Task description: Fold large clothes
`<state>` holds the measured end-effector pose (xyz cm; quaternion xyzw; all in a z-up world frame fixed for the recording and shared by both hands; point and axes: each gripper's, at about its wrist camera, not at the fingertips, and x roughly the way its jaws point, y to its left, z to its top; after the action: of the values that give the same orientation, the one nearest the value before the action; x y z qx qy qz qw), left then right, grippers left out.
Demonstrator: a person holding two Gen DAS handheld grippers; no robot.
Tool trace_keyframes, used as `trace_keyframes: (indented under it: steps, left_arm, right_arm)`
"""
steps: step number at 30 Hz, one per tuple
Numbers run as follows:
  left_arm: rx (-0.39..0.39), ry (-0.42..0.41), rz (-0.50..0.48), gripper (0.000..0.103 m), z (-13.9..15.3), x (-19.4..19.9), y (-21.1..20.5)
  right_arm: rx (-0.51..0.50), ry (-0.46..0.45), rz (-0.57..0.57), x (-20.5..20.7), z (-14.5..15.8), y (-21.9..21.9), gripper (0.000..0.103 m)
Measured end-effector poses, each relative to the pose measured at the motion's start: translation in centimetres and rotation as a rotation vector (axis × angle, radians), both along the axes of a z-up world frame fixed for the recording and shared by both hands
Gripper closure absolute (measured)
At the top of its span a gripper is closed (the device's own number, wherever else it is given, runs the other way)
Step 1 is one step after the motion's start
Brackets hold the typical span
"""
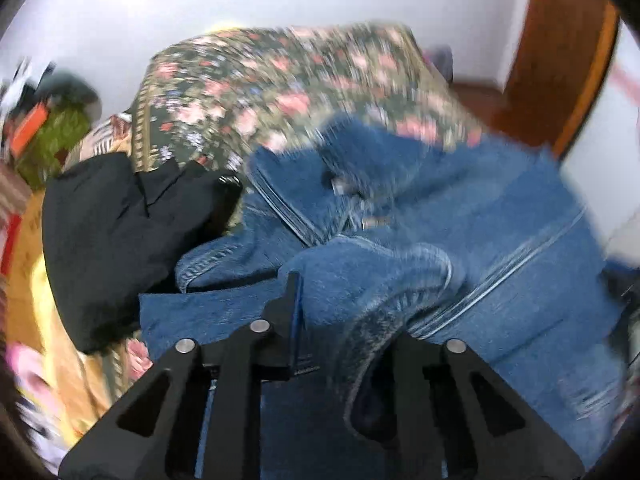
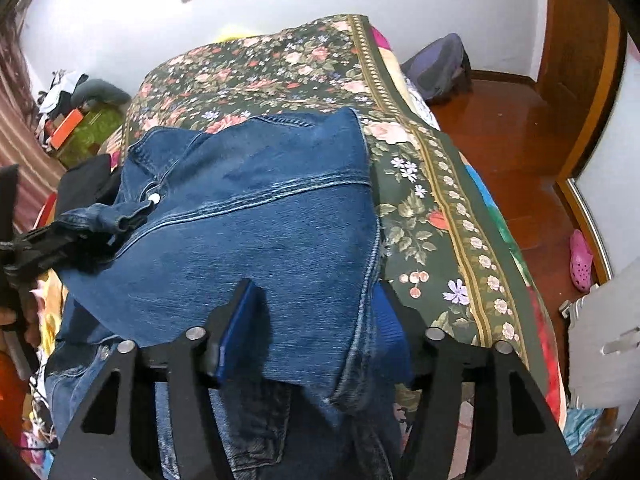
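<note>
A blue denim jacket (image 2: 256,216) lies crumpled on a bed with a floral cover (image 2: 280,68). My right gripper (image 2: 316,312) is shut on the jacket's lower edge near a side seam, denim bunched between its blue pads. My left gripper (image 1: 344,312) is shut on a denim sleeve or cuff (image 1: 372,280); the cloth hides its right finger. The left wrist view is blurred by motion. The left gripper also shows in the right wrist view (image 2: 44,244) at the far left, holding a cuff. The jacket (image 1: 460,216) fills the left view's right half.
A black garment (image 1: 112,232) lies on the bed left of the jacket. A cluttered green box (image 2: 80,128) stands by the far wall. A backpack (image 2: 440,68) and a pink shoe (image 2: 580,264) lie on the wooden floor right of the bed.
</note>
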<state>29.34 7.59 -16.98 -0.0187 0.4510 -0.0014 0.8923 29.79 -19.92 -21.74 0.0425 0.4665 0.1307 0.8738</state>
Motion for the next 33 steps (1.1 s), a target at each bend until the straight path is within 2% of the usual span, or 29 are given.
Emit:
trace_keyframes:
  steps: [2, 4, 9, 10, 12, 14, 17, 19, 21, 24, 33]
  left_arm:
    - [-0.079, -0.05, 0.048, 0.088, 1.4, -1.7, 1.9]
    - [-0.125, -0.073, 0.064, 0.088, 2.1, -3.3, 2.8]
    - [-0.099, -0.097, 0.082, 0.083, 2.5, -6.4, 3.3]
    - [-0.085, -0.094, 0.094, 0.079, 2.1, -7.0, 3.5]
    - [-0.075, -0.077, 0.113, 0.066, 1.2, -7.9, 4.0]
    - [-0.014, -0.035, 0.167, 0.046, -0.9, -8.7, 4.9]
    - [0.031, 0.056, 0.239, 0.035, -3.8, -9.8, 6.9]
    - [-0.036, 0.119, 0.244, 0.033, -5.6, -10.5, 8.3]
    - [-0.134, 0.129, 0.257, 0.03, -6.2, -11.7, 9.7]
    - [-0.223, 0.124, 0.278, 0.028, -5.9, -12.6, 11.1]
    - [-0.224, 0.067, 0.349, 0.028, -3.4, -11.2, 15.1]
  right_arm:
    - [0.03, 0.01, -0.007, 0.1, -0.1, -0.4, 0.045]
    - [0.055, 0.02, -0.009, 0.1, -0.2, -0.7, 0.045]
    - [0.039, 0.012, -0.004, -0.1, -0.2, -0.3, 0.044]
    - [0.031, 0.008, -0.004, -0.2, -0.2, -0.2, 0.044]
    - [0.026, 0.006, -0.008, -0.3, -0.3, -0.2, 0.044]
    - [0.029, 0.008, -0.012, -0.3, -0.4, -0.3, 0.044]
    - [0.035, 0.017, -0.016, -0.4, -0.4, -0.5, 0.044]
    - [0.036, 0.022, -0.016, -0.5, -0.4, -0.6, 0.044]
    - [0.033, 0.027, -0.015, -0.5, -0.2, -0.5, 0.044]
    - [0.02, 0.036, -0.013, -0.3, 0.0, -0.3, 0.044]
    - [-0.001, 0.002, 0.027, 1.3, 2.3, -0.1, 0.044]
